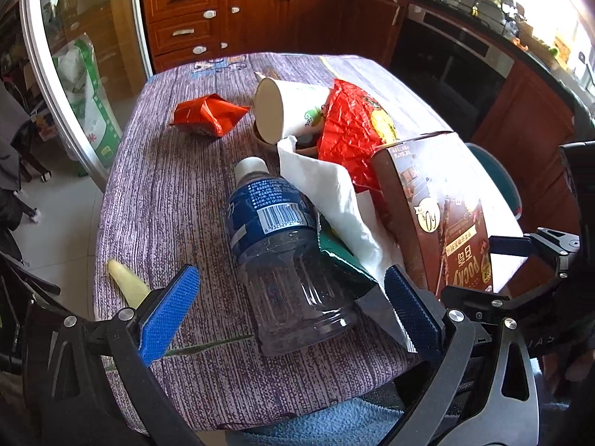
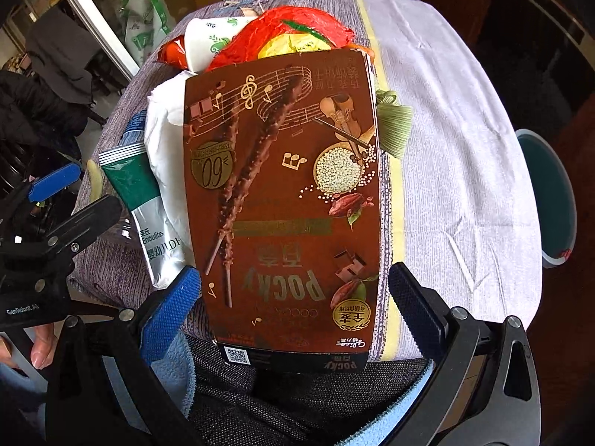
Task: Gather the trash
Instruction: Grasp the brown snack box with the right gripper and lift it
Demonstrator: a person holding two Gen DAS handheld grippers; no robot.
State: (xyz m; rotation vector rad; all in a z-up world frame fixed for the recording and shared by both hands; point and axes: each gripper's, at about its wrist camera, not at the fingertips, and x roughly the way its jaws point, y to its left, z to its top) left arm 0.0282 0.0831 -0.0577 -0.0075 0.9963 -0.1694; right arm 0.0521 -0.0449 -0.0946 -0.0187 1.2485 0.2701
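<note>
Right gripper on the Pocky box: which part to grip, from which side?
Judging from the right wrist view, grip the Pocky box across its two long edges at the near end, which overhangs the table edge. Come straight in from the near side: the right gripper already has its jaws open astride that end, and the far end abuts other trash.

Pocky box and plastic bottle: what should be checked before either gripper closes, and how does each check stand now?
1. Right gripper open, fingers either side of the Pocky box: ok.
2. Left gripper open around the plastic bottle: ok.
3. Bottle free of clutter: not ok, green sachet and napkin lie against it.
4. Bin beside the table: ok.
5. Box empty: cannot tell.
</note>
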